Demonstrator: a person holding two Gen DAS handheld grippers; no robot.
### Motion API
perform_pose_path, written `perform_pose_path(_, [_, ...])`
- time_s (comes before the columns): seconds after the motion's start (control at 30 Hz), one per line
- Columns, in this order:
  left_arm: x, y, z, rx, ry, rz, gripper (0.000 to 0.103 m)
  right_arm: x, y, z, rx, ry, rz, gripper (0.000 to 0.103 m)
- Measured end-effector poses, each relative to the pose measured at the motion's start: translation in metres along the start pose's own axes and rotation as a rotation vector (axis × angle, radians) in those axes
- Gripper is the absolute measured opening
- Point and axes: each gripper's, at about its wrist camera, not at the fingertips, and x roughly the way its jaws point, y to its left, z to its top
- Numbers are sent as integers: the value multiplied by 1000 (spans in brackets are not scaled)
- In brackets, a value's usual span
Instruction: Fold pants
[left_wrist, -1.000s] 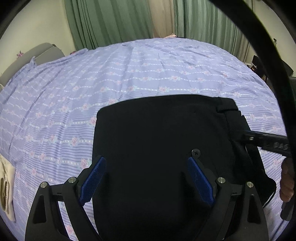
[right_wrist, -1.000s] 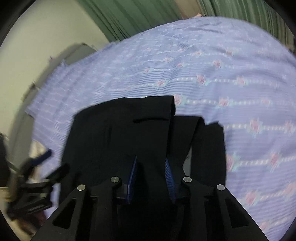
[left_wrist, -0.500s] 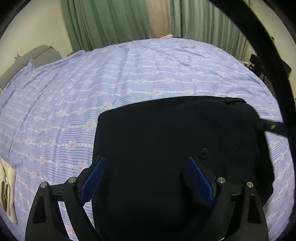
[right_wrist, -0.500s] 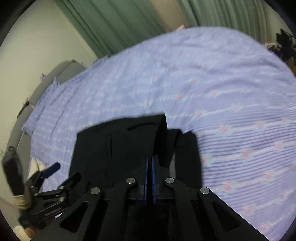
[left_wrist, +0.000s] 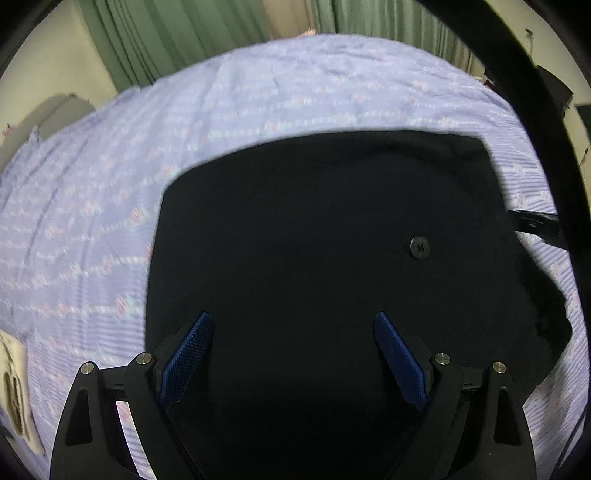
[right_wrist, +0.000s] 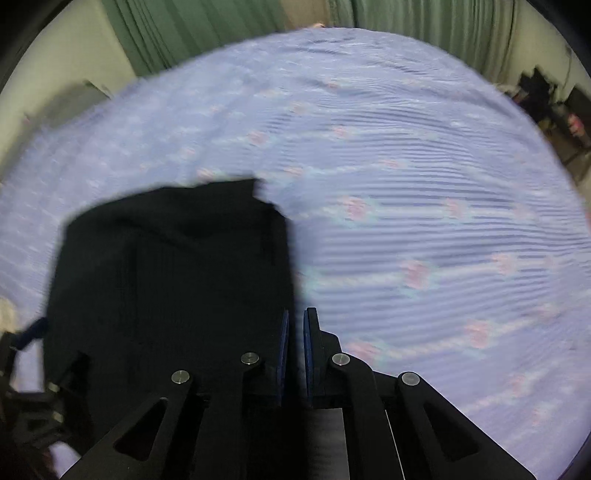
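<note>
Folded black pants (left_wrist: 314, 240) lie on the bed, a dark button (left_wrist: 420, 247) showing on top. My left gripper (left_wrist: 291, 317) hovers just above them, open wide, its blue pads (left_wrist: 184, 354) clear of the cloth. In the right wrist view the pants (right_wrist: 166, 288) fill the lower left. My right gripper (right_wrist: 295, 314) hangs at their right edge, jaws opening a narrow slit with only bedsheet visible between them. The right gripper's tip (left_wrist: 535, 227) pokes in at the pants' right side. Blurred, the left gripper (right_wrist: 29, 369) shows at the far left.
A lavender bedsheet (left_wrist: 258, 92) with flowered stripes covers the bed. Green curtains (right_wrist: 221, 29) hang behind it. A cream item (left_wrist: 14, 387) lies at the bed's left edge. Dark furniture (right_wrist: 546, 96) stands past the right side.
The right gripper shut, slid right to the pants' edge and parted slightly. The loose layers on the right now lie tucked in. The left gripper dropped closer to the pants.
</note>
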Motion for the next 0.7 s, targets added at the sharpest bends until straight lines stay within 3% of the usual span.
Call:
perform_pose_path(0.07, [-1,0,-1,-18,3,-10,91,-15,-14,-10,26,-7,10,30])
perform_pose_path(0.13, [-11,-3,-1,-23,-21,-28,91,-34,-22,-19,70,-49,48,68])
perform_pose_path(0.2, [-23,-9,0,-11,-41,-45,91,-60,-29,-34,116,-127,66,78])
perform_pose_path(0.27, [-36,-18,-1,26,-76,-54,91,-71,-30,-47,146,-161,104,78])
perform_pose_path(0.43, [-53,-39,-10,118,-128,-47,91,-43,-28,-60,200,-89,256,78])
perform_pose_path(0.6, [-45,-57,-8,190,-126,-44,91,-13,-36,-70,312,-9,366,78])
perform_pose_path(0.7, [-32,-63,-5,173,-99,-74,91,-5,-37,-70,292,0,403,78])
